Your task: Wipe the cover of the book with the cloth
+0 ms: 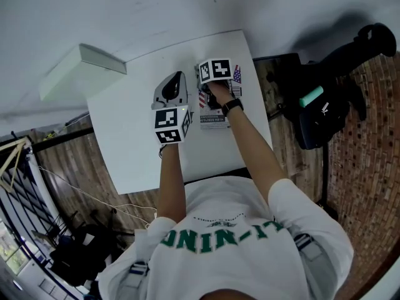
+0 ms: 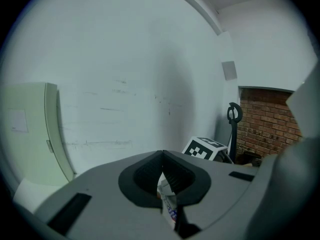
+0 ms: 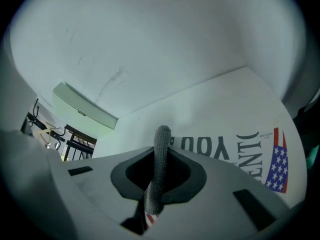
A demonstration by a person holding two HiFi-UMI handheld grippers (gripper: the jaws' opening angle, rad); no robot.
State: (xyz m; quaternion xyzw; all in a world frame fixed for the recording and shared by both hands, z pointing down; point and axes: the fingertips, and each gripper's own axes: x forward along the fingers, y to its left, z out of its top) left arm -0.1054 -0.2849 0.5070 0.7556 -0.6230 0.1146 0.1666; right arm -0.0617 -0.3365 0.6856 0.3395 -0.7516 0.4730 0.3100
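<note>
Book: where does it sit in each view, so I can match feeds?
Head view: book on the white table, centre-right.
Left gripper view: book, a printed sliver between the shut jaws, bottom centre.
Right gripper view: book at lower right, behind the cloth.
Shared landmark: the pale box, in all three.

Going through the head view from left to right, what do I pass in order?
White box → left hand-held gripper → right hand-held gripper → black bag.
</note>
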